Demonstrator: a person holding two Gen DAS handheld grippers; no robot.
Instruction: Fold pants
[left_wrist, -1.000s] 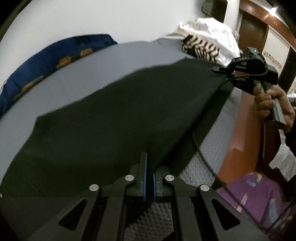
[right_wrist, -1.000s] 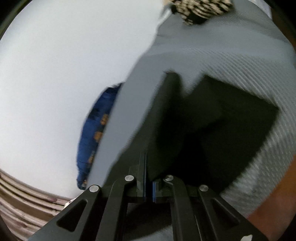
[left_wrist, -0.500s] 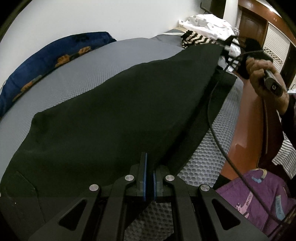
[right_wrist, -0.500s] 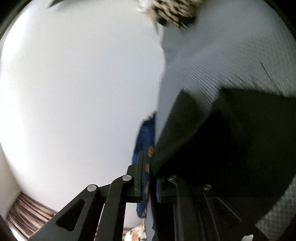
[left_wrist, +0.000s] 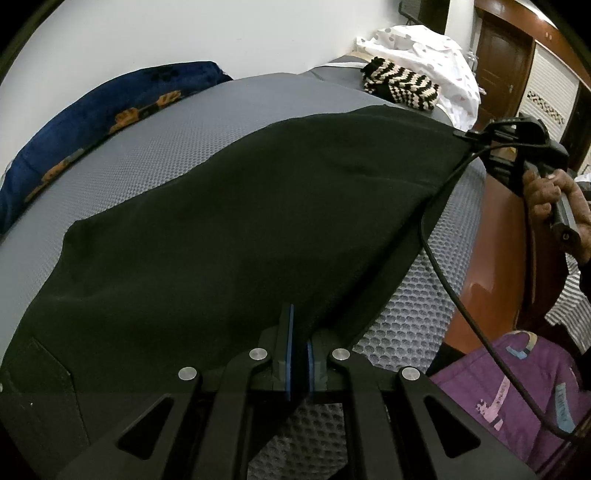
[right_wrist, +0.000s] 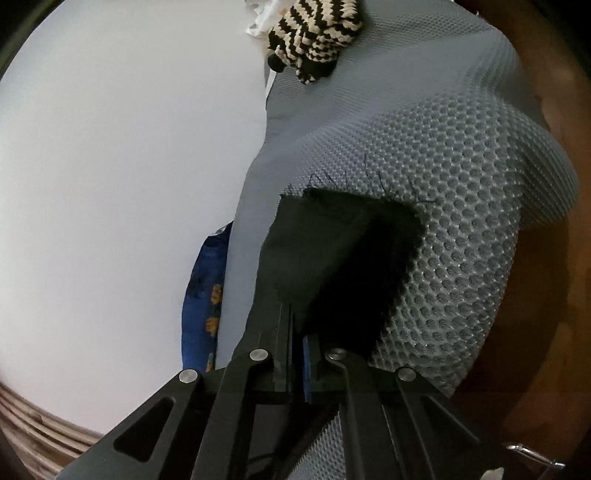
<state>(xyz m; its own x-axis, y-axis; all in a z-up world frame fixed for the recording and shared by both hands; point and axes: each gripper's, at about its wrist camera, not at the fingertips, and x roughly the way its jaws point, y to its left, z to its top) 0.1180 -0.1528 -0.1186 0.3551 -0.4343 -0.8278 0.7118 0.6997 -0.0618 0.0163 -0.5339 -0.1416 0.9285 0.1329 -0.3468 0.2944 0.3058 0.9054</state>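
Black pants (left_wrist: 236, 221) are spread across a grey honeycomb-textured mattress (left_wrist: 192, 147). The left gripper (left_wrist: 297, 354) is seen at the near edge of the pants, its blue-padded jaws closed on the fabric. At the far right corner of the pants, the cloth is pinched by the right gripper (left_wrist: 463, 134), which is held by a hand (left_wrist: 554, 199); a black cable (left_wrist: 443, 266) hangs from it across the pants' right edge. Beyond the pants lie a black-and-cream striped knit (left_wrist: 402, 86) and a white dotted cloth (left_wrist: 428, 55). Left of the pants a blue blanket (left_wrist: 92, 122) is bunched against the wall. A purple bag (left_wrist: 509, 387) sits right of the pants, below the mattress.
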